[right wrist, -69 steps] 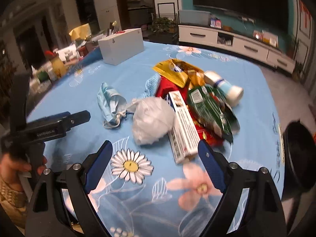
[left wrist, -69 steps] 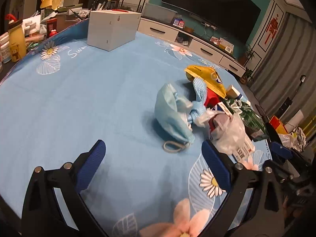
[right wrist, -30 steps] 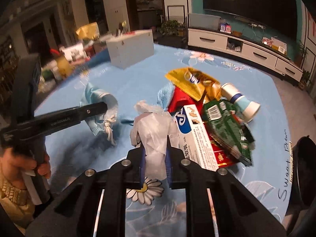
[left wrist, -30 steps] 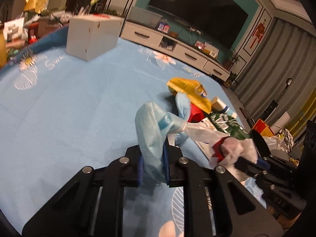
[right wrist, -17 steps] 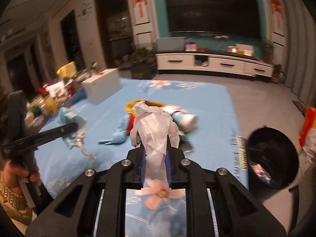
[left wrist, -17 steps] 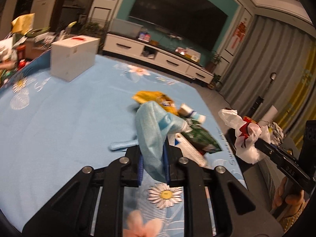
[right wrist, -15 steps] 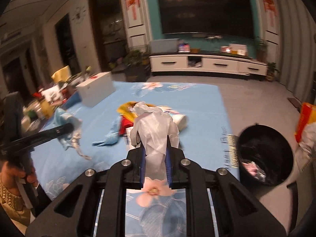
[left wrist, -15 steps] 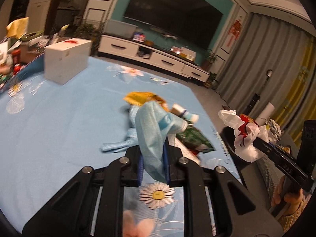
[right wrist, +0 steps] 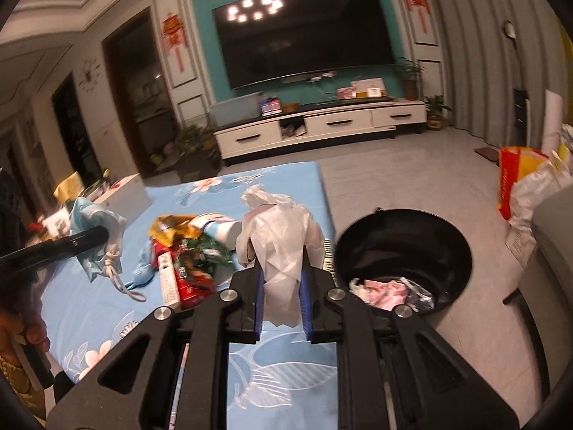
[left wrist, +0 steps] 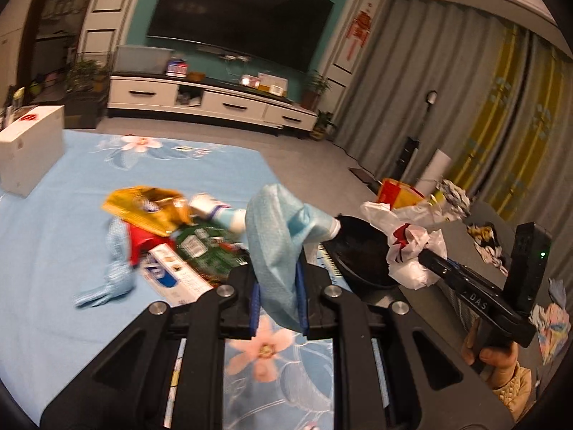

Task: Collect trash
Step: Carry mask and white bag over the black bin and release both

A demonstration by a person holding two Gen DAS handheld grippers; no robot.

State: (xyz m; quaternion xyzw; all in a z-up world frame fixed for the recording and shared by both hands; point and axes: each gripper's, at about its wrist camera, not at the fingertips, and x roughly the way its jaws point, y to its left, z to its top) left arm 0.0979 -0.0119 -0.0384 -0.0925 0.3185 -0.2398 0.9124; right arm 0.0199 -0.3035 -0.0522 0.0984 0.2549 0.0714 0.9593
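Blurred table litter point(left wrist: 168, 243); left gripper point(left wrist: 278, 297) clamps mask point(left wrist: 279, 236), right gripper point(right wrist: 281, 299) clamps bag point(right wrist: 279, 240).

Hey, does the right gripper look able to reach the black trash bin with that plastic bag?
Probably yes. The right gripper holds the white plastic bag, and the open black bin sits just right, nothing between.

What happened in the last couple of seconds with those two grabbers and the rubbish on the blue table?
Both grippers were open above the pile. Since then the left gripper has shut on the blue face mask and lifted it off the table; the right gripper has shut on the white plastic bag and carried it toward the black trash bin. The yellow packet, green wrapper and white box stayed on the blue tablecloth.
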